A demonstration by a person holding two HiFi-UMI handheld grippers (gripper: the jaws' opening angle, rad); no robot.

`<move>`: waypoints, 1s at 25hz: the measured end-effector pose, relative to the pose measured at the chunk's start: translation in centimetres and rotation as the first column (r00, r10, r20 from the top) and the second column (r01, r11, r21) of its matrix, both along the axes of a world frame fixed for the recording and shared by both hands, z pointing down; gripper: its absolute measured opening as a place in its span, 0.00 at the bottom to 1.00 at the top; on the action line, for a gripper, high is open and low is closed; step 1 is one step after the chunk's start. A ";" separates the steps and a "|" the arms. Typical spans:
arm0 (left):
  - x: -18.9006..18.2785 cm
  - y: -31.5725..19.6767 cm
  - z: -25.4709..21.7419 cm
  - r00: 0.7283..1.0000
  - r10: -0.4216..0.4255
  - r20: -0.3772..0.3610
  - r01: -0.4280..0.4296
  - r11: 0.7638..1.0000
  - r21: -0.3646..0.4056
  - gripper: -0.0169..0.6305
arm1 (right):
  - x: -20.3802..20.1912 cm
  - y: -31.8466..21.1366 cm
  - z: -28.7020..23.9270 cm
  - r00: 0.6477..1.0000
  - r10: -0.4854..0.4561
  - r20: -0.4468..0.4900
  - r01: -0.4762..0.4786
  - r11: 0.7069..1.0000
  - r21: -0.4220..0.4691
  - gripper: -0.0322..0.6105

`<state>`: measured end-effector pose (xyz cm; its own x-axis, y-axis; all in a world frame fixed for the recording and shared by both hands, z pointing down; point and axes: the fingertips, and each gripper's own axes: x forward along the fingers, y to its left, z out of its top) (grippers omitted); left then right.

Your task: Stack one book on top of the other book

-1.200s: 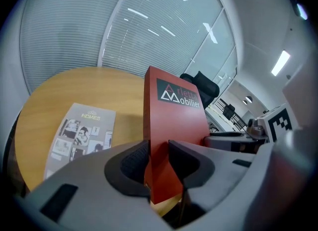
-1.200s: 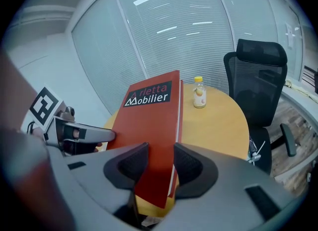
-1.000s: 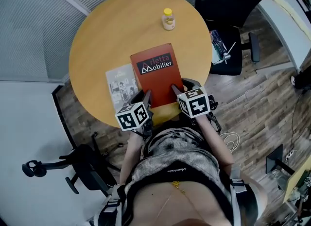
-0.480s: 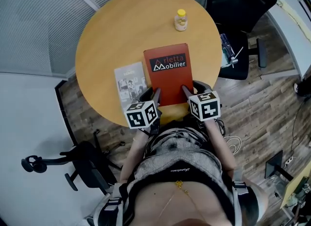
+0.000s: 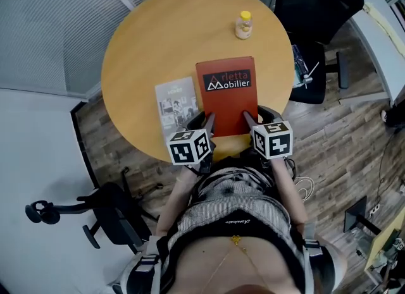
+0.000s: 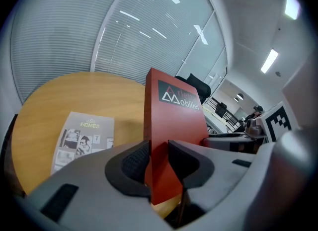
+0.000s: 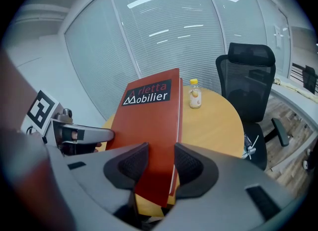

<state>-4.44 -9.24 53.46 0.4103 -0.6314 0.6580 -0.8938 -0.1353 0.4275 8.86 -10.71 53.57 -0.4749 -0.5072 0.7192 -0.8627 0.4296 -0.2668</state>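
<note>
The left claw [image 5: 202, 122] and the right claw [image 5: 253, 117] are side by side in front of the person's body, both pointing forward and down. Each one has its jaws pressed on a near corner of the red book [image 5: 226, 93], left and right.

The round table [image 5: 139, 40] lies bare across its far and left parts; a small bottle [image 5: 243, 25] stands near the far rim, well apart from the red book [image 5: 226, 97]; a grey booklet [image 5: 176, 102] lies just beside that book's left edge, hemming the left gripper [image 5: 202, 121]; a black chair [image 5: 316, 2] crowds the right.
</note>
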 end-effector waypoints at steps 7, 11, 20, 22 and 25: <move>-2.0 1.0 -0.7 1.000 0.019 -0.012 -0.019 1.000 0.015 0.23 | -2.0 1.3 -0.7 1.000 0.018 -0.001 -0.018 1.000 0.011 0.31; -3.4 1.1 -0.8 1.000 0.014 -0.011 -0.014 1.000 0.021 0.23 | -3.4 1.3 -0.8 1.000 0.016 0.002 -0.016 1.000 0.015 0.31; -8.2 1.8 -1.4 0.999 -0.020 0.025 0.019 0.999 0.045 0.22 | -8.2 1.4 -1.0 1.000 -0.020 0.020 0.020 1.000 0.022 0.31; -9.2 2.0 -1.3 0.999 -0.026 0.018 0.025 0.999 0.038 0.22 | -9.3 1.5 -1.0 0.999 -0.027 0.021 0.026 0.999 0.026 0.31; -11.0 2.3 -1.1 0.999 -0.035 0.021 0.034 0.999 0.031 0.22 | -11.1 1.7 -0.7 0.999 -0.033 0.028 0.033 0.999 0.022 0.31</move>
<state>-15.48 -6.98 52.37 0.3739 -0.6651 0.6464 -0.9072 -0.1173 0.4040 -2.22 -9.03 52.88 -0.5115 -0.5058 0.6946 -0.8403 0.4636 -0.2811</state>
